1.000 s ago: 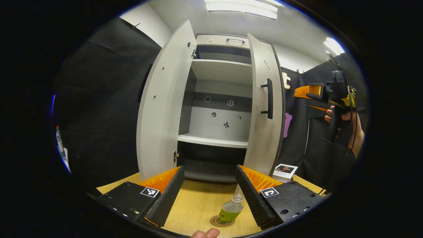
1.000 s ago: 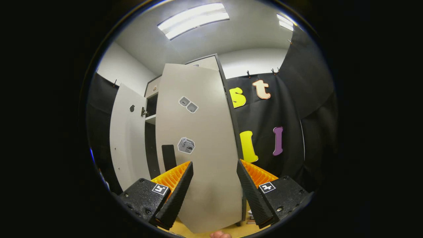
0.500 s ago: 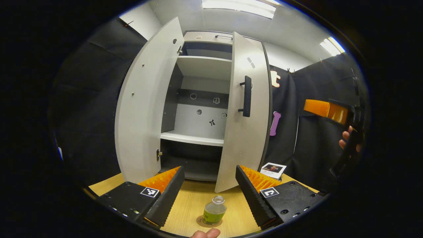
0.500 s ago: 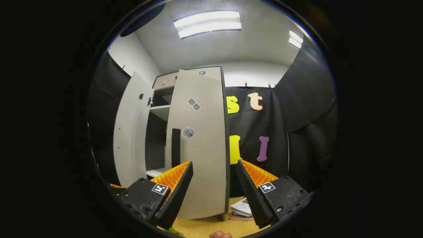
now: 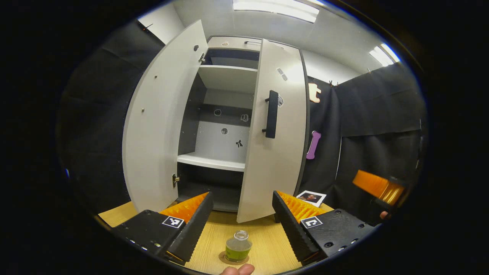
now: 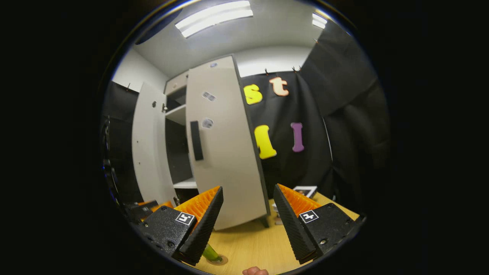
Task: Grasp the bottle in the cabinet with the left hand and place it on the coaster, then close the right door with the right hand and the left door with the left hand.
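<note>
A small clear bottle [image 5: 237, 246] of green liquid stands upright on a round coaster [image 5: 223, 259] on the wooden table. My left gripper [image 5: 241, 196] hangs open above it, holding nothing. The grey cabinet's left door [image 5: 156, 118] stands wide open. Its right door [image 5: 277, 137], with a dark handle [image 5: 271, 114], is swung partway in. My right gripper [image 6: 247, 189] is open and held back from the right door [image 6: 223, 149], touching nothing. The bottle's [image 6: 211, 253] lower part peeks out behind one of its fingers. The right gripper [image 5: 376, 187] also shows low at the far right.
The cabinet's shelves [image 5: 212, 162] are bare. A small book [image 5: 311, 197] lies on the table [image 5: 263, 244] by the cabinet's right foot, also seen as the book [image 6: 303, 190]. Black cloth walls close in both sides. The left gripper [image 6: 143, 208] shows at the left edge.
The right door has swung further in toward the cabinet. My right gripper has pulled back and dropped lower. The bottle stays on the coaster.
</note>
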### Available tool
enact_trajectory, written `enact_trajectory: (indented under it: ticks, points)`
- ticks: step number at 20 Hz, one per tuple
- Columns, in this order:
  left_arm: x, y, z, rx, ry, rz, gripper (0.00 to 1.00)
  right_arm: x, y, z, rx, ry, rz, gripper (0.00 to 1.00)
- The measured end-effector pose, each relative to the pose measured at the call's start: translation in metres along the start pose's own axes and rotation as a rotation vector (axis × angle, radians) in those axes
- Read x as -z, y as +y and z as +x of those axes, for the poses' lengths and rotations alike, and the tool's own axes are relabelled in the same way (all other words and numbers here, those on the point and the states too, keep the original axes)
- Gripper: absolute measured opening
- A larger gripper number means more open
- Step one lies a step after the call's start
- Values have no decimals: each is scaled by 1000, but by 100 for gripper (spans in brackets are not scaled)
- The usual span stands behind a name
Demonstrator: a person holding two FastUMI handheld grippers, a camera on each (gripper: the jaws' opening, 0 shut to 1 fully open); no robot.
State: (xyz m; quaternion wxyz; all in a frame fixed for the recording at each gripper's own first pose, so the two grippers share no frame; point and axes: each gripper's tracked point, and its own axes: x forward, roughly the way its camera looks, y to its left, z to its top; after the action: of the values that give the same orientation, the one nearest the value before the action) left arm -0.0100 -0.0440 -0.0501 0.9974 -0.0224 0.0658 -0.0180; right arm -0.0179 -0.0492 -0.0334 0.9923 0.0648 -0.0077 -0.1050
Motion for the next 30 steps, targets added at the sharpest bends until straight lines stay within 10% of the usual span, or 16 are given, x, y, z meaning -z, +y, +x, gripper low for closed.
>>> enact_trajectory:
  ticks: [8, 20, 30]
  points:
    - [-75, 43, 3, -88, -159, 0, 95, -13, -4, 4, -15, -23, -80, 82]
    - [-168, 273, -53, -624, -313, -65, 95, -6, 14, 0, -93, 15, -184, 82]
    - [-157, 341, 27, -600, -203, -155, 95, -18, 1, -4, -66, -5, -222, 82]
